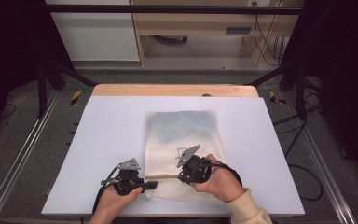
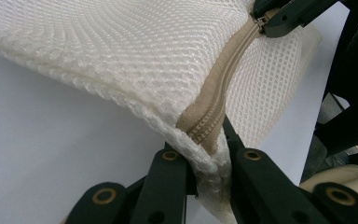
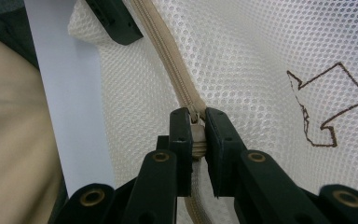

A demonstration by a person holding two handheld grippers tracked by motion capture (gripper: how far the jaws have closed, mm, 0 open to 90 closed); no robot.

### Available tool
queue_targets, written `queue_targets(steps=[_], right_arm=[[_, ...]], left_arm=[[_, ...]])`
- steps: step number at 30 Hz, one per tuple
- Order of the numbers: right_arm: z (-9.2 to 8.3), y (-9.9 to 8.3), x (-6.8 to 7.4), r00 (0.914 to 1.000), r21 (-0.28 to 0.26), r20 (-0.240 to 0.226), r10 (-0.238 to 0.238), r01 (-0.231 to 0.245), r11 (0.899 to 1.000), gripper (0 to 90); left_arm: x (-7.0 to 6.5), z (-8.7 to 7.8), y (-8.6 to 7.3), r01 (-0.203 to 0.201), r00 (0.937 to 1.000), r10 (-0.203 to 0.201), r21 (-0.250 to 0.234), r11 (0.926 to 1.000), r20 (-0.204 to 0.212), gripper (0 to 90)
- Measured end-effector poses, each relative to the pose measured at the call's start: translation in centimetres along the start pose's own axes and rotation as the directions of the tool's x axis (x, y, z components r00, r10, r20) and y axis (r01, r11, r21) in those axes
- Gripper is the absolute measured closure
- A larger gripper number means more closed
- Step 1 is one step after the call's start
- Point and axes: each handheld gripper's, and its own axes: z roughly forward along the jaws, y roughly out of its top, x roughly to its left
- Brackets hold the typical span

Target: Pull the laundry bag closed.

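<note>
a white mesh bag (image 1: pixel 182 140) is laid flat on the worktop (image 1: pixel 102 140), its near edge toward the person, and along that edge a beige zip (image 2: pixel 216 95) is run. the zip's long axis is stretched between the two tools, roughly across the worktop from left to right. the left tool (image 1: pixel 150 185) is pressed together on the bag's near left corner, where the zip tape ends; in the left gripper view the mesh and tape are seen pinched between its jaws. the right tool (image 3: pixel 196 122) is pressed together on the slider (image 3: pixel 196 120), with the jaws set on either side of it; in the high view it is found just right of the left tool, over the bag's near edge (image 1: pixel 182 176). the coming move is judged to turn on this line: the slider lies close to the held corner, and the zip tape ahead of it in the right gripper view, toward the left tool, looks shut, so a pull along the zip's axis, away from the left tool, is what would likely be called for, with the corner held as an anchor. which way opens the bag cannot be told for certain. the bag is made of fine honeycomb mesh, soft and slightly puffed, with a brown outlined arrow mark (image 3: pixel 328 105) printed near the zip and something bluish faintly seen through its far half.
</note>
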Motion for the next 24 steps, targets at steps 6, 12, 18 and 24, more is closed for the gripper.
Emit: queue_targets(steps=[6, 12, 18, 24], right_arm=[[-0.3, -0.3, -0.1, 1.0000, -0.007, 0.003, 0.008, -0.007, 1.000, 81.9], [-0.4, -0.7, 0.0, 0.9999, -0.007, 0.003, 0.016, -0.016, 1.000, 81.8], [-0.8, -1.1, -0.2, 0.9997, -0.008, 0.010, 0.024, -0.024, 1.000, 81.8], [-0.9, -1.5, -0.3, 0.9993, -0.017, 0.015, 0.035, -0.034, 0.999, 81.8]], left_arm=[[0.0, -0.1, 0.0, 0.002, 1.0000, -0.002, -0.002, 1.0000, 0.000, 84.9], [0.0, -0.1, 0.0, 0.002, 1.0000, -0.002, -0.003, 1.0000, 0.002, 84.9], [0.1, -0.2, 0.1, 0.003, 1.0000, -0.003, -0.005, 1.0000, -0.001, 84.9], [0.1, -0.2, 0.1, 0.000, 1.0000, 0.000, -0.004, 1.0000, -0.005, 84.9]])
